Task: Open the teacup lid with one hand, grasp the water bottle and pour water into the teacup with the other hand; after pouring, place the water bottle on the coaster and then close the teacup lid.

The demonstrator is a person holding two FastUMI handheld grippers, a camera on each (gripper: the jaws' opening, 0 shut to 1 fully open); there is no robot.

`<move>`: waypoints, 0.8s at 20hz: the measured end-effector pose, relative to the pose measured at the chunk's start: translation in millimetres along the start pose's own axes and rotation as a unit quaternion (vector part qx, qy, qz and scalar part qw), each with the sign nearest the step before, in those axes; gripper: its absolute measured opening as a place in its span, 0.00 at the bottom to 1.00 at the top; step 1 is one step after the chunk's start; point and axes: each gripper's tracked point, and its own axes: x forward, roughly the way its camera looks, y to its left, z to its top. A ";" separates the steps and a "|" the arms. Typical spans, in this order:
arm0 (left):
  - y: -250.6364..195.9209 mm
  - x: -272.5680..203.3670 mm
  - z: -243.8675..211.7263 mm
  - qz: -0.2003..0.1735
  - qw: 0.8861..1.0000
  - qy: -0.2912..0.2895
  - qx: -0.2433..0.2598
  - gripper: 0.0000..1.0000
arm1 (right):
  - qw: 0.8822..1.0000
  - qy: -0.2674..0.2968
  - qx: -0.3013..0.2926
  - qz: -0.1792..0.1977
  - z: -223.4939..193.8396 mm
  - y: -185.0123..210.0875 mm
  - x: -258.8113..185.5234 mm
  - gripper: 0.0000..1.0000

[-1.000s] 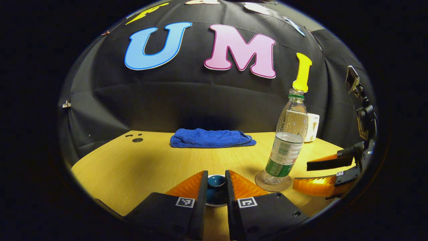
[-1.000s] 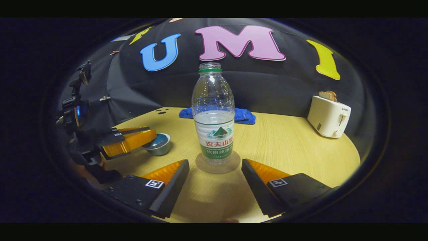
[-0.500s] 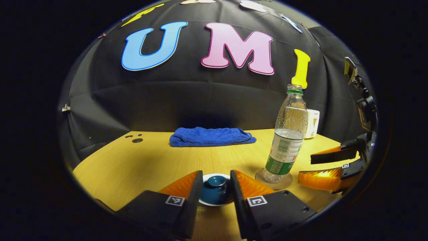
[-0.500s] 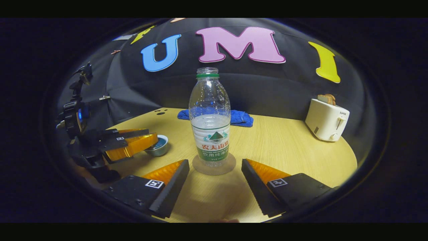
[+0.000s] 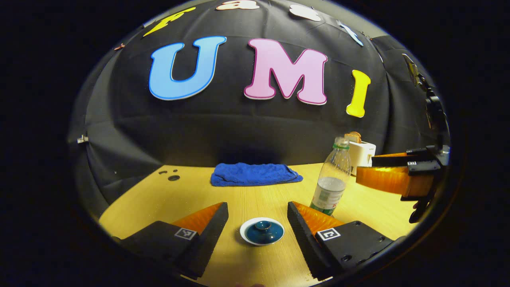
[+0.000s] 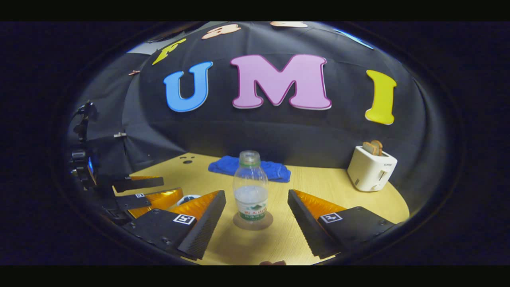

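Taking the water bottle [image 6: 250,187] as the landmark, the left gripper [image 5: 258,217] hovered to its left with fingers spread wide, touching nothing; the lidded teacup [image 5: 262,232] sat on the table [image 5: 159,199] between those fingers. The bottle stood upright, uncapped, on the coaster [image 6: 253,221]. The right gripper [image 6: 256,211] hung in front of it, fingers spread and apart from it. Behind lay a blue towel [image 6: 255,168]; to its right, a toaster [image 6: 370,168].
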 end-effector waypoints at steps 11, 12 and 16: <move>23.8 -75.3 146.5 0.005 0.999 -0.044 0.007 0.94 | 0.999 -0.043 0.007 -0.014 130.2 20.1 -63.1 0.96; 23.2 -79.9 154.2 -0.001 0.999 -0.047 0.002 0.94 | 0.999 -0.045 0.010 -0.016 135.0 21.4 -67.5 0.96; 25.7 -91.9 170.5 -0.012 0.998 -0.056 0.001 0.94 | 0.998 -0.045 0.013 -0.034 142.6 22.8 -84.7 0.96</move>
